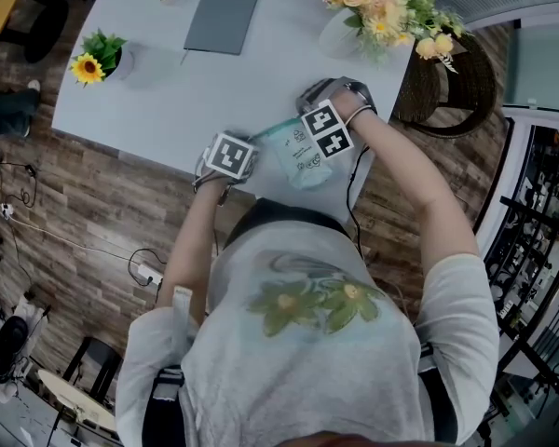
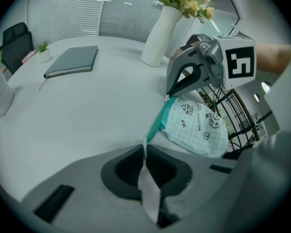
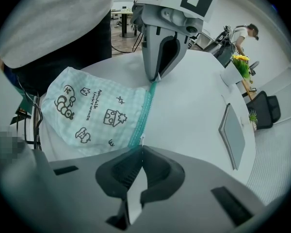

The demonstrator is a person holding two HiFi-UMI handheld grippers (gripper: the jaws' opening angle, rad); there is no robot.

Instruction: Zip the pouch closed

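Mint-green checked fabric pouch [image 1: 296, 156] hangs taut at the white table [image 1: 168, 82] edge, left gripper [image 2: 144, 152] clamped on its tape end, right gripper [image 3: 141, 147] on the zip pull [image 3: 142, 140]; zip looks closed, so next I release.

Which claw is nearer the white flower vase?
Right. The right claw, shut on the pouch at one zip end, sits close to the vase. The left claw grips the other end at the table edge, farther away.
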